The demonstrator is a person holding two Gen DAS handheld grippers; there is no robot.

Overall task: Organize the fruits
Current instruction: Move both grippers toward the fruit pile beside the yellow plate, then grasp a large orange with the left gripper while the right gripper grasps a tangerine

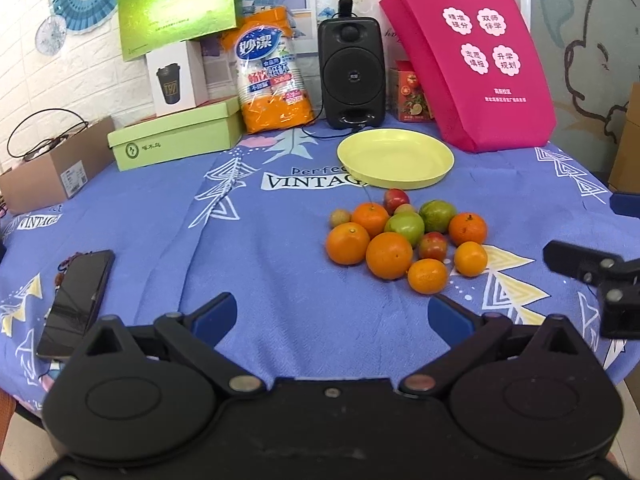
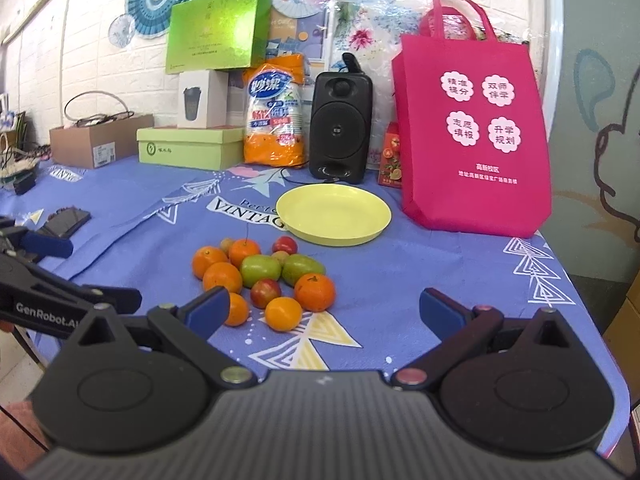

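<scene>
Fruits are what I'm sorting today, and honestly nothing's been picked up yet, so I'd call this the very start. My left gripper is spread wide with nothing between the blue pads, hanging over bare cloth just near-left of the pile. My right gripper is the same deal, wide open and holding nothing, with the pile sitting just ahead and a bit left of it.

The pile is a tight cluster on the counter, all touching or nearly so: several glossy oranges, a couple of smooth green ones, and some smaller reddish ones wedged in between. Round and slick, so my guess is they'll roll if I nudge them.

Just past the pile on the far side is a pale yellow plate, shallow, plastic-looking, nothing on it. I reckon that's where things go.

Next move as I see it: take an outer orange from the near edge, close gently around its middle, and try not to bump its neighbours.

The cloth is soft and a bit wrinkled. A phone lies off to the near left.
</scene>
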